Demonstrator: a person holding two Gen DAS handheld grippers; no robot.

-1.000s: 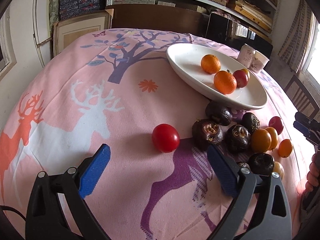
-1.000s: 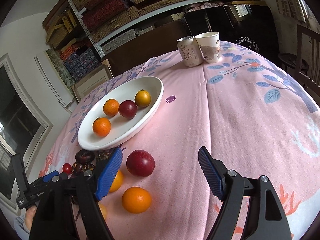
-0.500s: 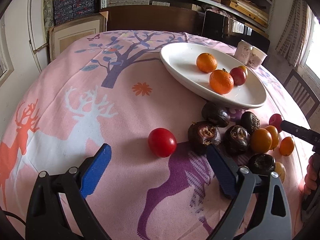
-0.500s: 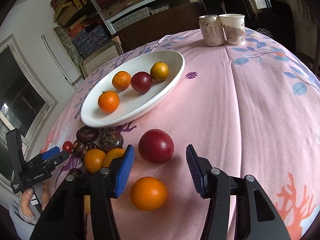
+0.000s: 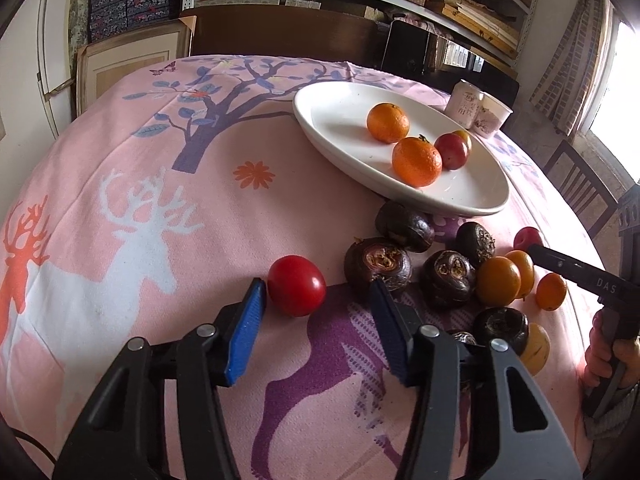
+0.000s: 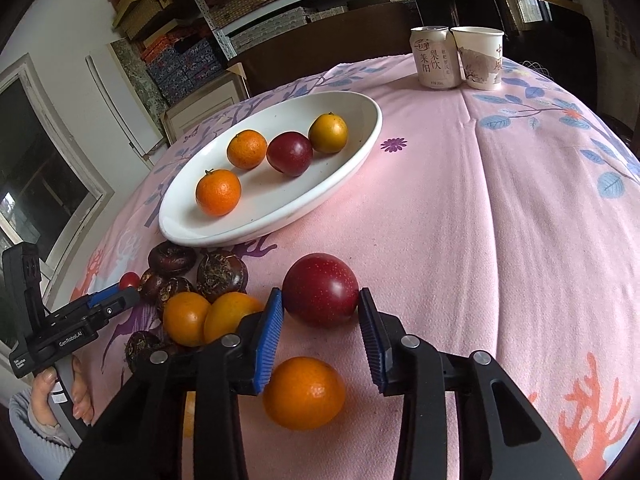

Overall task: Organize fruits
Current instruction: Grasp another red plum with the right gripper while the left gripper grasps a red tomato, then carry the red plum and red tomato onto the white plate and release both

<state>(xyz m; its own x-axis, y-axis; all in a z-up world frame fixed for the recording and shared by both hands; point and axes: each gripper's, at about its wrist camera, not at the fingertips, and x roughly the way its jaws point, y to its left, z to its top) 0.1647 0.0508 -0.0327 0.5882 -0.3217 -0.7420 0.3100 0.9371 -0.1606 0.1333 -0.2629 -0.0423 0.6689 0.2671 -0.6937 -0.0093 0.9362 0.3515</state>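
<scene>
Beside the plate [image 6: 352, 168], right fingers [image 6: 320, 312] grip a plum [image 6: 320, 294]; left fingers [image 5: 316, 300], just closing, flank a tomato [image 5: 296, 285] unpressed.

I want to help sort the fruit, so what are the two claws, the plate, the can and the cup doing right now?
Left claw: open, jaws just been closing around the tomato, not gripping yet.
Right claw: shut on the plum.
Plate: flat on the tablecloth, holding four fruits.
Can: standing upright; opened or not, cannot tell.
Cup: standing upright beside the can.
</scene>
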